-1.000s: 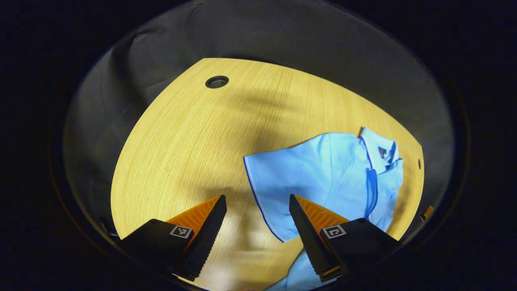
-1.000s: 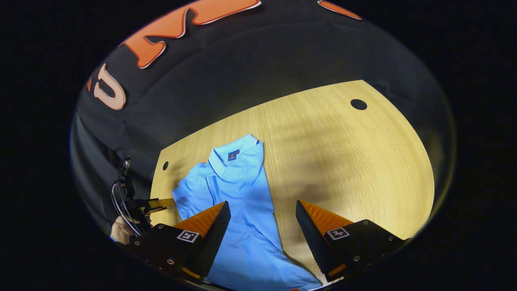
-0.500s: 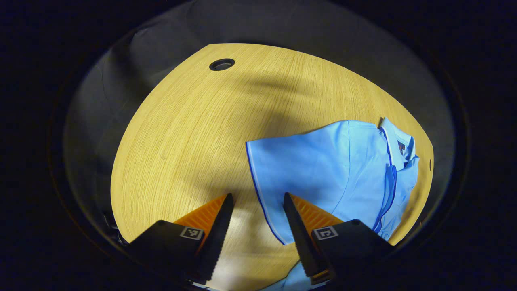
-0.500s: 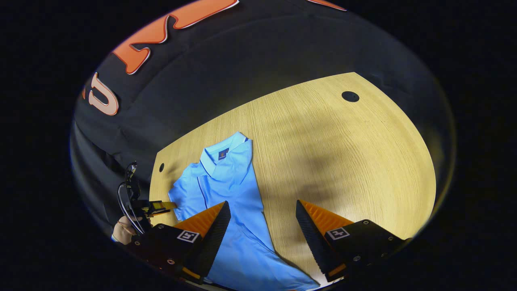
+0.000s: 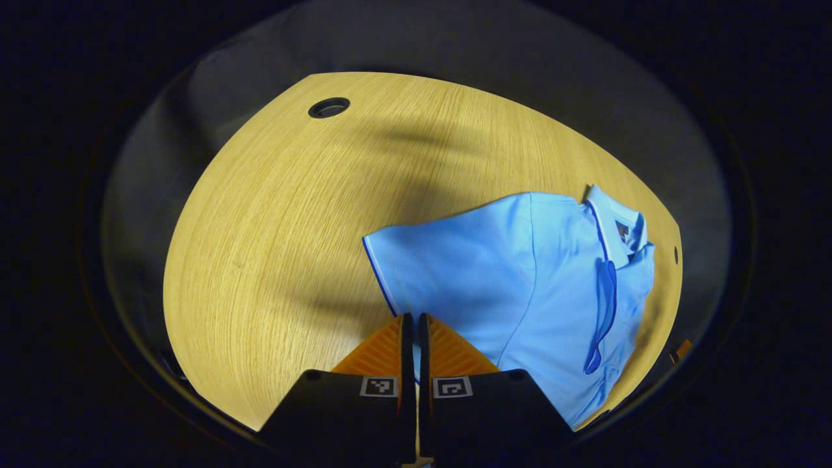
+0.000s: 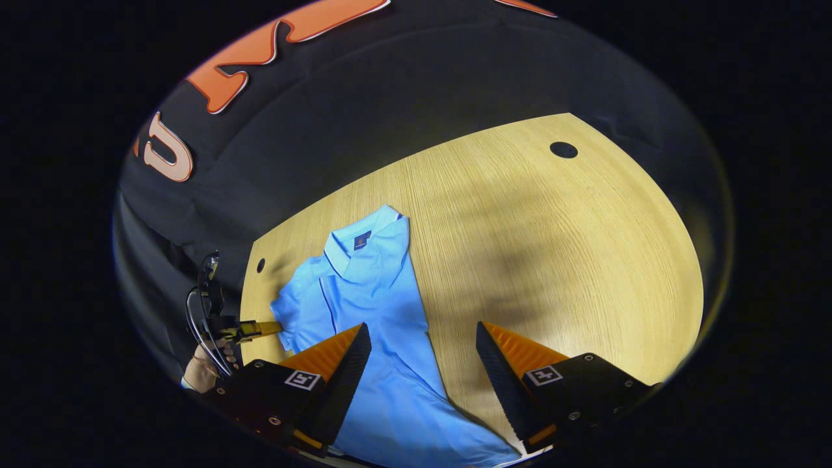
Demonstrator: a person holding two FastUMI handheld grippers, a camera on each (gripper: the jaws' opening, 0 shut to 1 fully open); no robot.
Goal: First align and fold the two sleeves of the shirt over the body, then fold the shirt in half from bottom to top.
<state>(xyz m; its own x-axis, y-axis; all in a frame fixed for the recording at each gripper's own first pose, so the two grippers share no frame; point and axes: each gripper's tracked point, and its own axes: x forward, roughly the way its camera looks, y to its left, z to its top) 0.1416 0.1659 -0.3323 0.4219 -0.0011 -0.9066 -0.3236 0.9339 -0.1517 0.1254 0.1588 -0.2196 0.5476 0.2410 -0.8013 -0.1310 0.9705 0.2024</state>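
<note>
Table (image 5: 273,214): a pale wood top with a round cable hole (image 5: 329,107), spreading ahead of both my jaws.

Shirt (image 5: 520,286): a light blue polo lying flat on the table. In the left gripper view it lies ahead and to the right of my jaws, collar (image 5: 614,218) farthest off. In the right gripper view the shirt (image 6: 383,312) runs from the collar ahead-left down between my fingers, nearer the left one.

Left gripper (image 5: 411,322): I hold it low over the table, jaws pressed together on the trimmed edge of the left sleeve (image 5: 416,273). In the right gripper view it (image 6: 260,330) sits far left, at the sleeve's edge, with the hand (image 6: 201,370) holding it.

Right gripper (image 6: 422,364): raised above the shirt's lower body, jaws spread wide, gripping nothing.
</note>
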